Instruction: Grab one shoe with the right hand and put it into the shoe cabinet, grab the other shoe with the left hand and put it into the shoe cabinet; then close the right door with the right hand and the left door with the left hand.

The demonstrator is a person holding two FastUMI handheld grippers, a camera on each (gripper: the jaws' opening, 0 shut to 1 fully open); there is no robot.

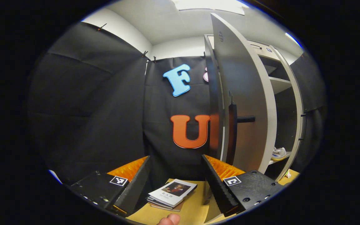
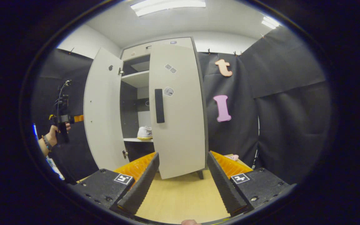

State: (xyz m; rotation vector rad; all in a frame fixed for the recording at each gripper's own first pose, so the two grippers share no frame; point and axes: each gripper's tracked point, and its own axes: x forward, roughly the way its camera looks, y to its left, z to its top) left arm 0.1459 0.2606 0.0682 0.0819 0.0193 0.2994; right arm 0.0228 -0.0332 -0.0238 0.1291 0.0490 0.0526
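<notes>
The white shoe cabinet (image 2: 177,140) stands on a wooden table. Its left door (image 2: 102,106) swings wide open; its right door (image 2: 180,93), with a black handle (image 2: 159,105), covers the right half. A white shoe (image 2: 144,132) rests on a lower shelf inside, and the white shoe (image 1: 279,152) also shows past the left door (image 1: 245,93). My left gripper (image 1: 176,162) is open and holds nothing, just left of that door's edge and black handle (image 1: 232,131). My right gripper (image 2: 183,154) is open and holds nothing in front of the right door. A hand holds the left gripper (image 2: 62,120) beside the open door.
A stack of books (image 1: 172,193) lies on the wooden table (image 1: 195,209) below my left gripper. A small pink object (image 2: 233,157) sits at the table's right edge. Black cloth walls close in around the cabinet.
</notes>
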